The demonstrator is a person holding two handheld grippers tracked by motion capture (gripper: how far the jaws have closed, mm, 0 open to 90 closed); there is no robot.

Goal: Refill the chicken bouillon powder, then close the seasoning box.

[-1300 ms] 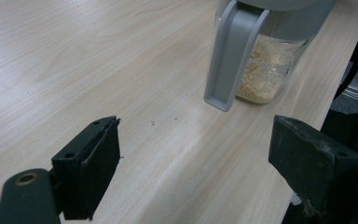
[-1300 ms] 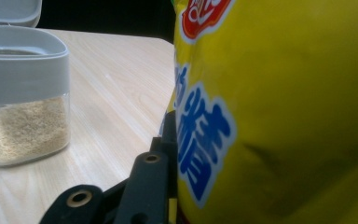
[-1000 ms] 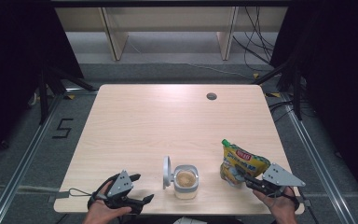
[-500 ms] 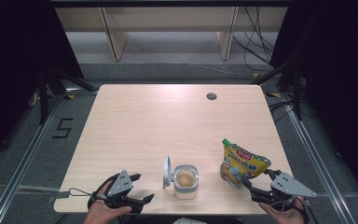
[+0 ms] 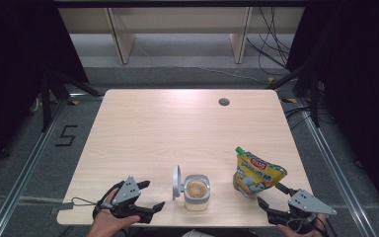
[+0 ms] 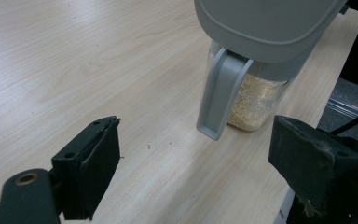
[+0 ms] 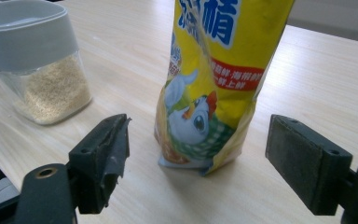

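A clear jar point(image 5: 197, 190) of pale granules stands near the table's front edge, its grey lid point(image 5: 176, 181) flipped up on the left side. A yellow stand-up pouch point(image 5: 256, 171) with a green spout stands upright to its right. My left gripper point(image 5: 153, 194) rests open on the table just left of the jar. In the left gripper view the jar point(image 6: 256, 100) and its lid point(image 6: 265, 23) sit ahead of the spread left gripper point(image 6: 196, 158). My right gripper point(image 5: 270, 194) is open, just short of the pouch. The pouch point(image 7: 214, 70) stands between and beyond the wide jaws of the right gripper point(image 7: 200, 154), untouched.
The light wooden table point(image 5: 177, 128) has a round cable hole point(image 5: 223, 102) at the back right. Both grippers sit at the front edge, a hand on each. Dark floor, cables and shelf legs point(image 5: 121, 42) lie beyond the table. The jar point(image 7: 37, 70) stands left of the pouch.
My right gripper has drawn back from the pouch toward the table's front edge. The left gripper, jar and pouch have stayed where they were.
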